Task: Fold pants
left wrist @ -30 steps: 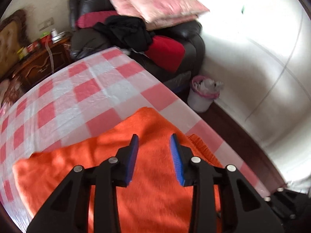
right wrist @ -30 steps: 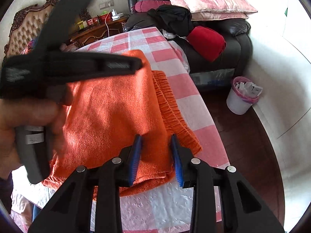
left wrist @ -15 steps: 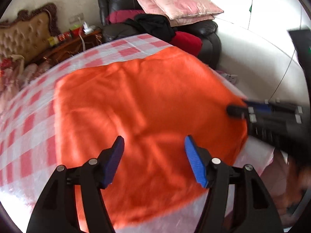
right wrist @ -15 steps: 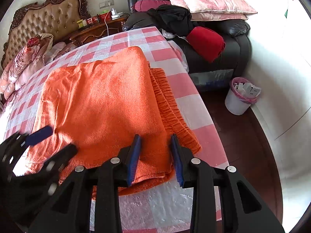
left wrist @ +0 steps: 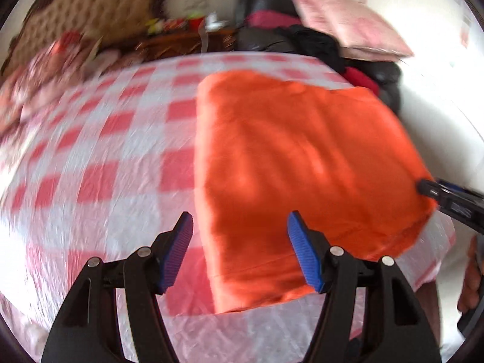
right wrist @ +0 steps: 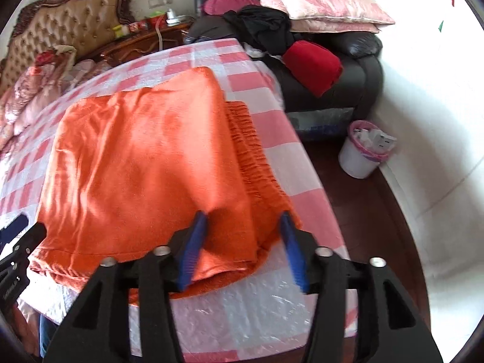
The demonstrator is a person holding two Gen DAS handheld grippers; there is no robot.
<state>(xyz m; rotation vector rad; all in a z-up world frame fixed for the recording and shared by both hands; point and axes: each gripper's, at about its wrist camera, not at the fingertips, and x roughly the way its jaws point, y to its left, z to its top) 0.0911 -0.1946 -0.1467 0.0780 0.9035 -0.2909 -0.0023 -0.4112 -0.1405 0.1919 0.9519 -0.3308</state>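
Observation:
The orange pants (left wrist: 296, 163) lie folded flat on the red-and-white checked bed cover (left wrist: 99, 157). In the right wrist view the pants (right wrist: 142, 163) show a gathered waistband (right wrist: 257, 157) sticking out along their right side. My left gripper (left wrist: 240, 248) is open and empty, above the near left corner of the pants. My right gripper (right wrist: 243, 245) is open and empty, just above the near right corner by the waistband. The right gripper's tip also shows in the left wrist view (left wrist: 447, 199) at the pants' right edge.
A black sofa (right wrist: 341, 60) with pink pillows (right wrist: 317, 3), black clothes and a red cushion stands beyond the bed. A white bin (right wrist: 363, 151) stands on the dark floor at the right. A padded headboard (right wrist: 60, 27) and nightstand are at the back left.
My left gripper has swung back to the near left side of the pants. My right gripper has opened wider. The pants lie still.

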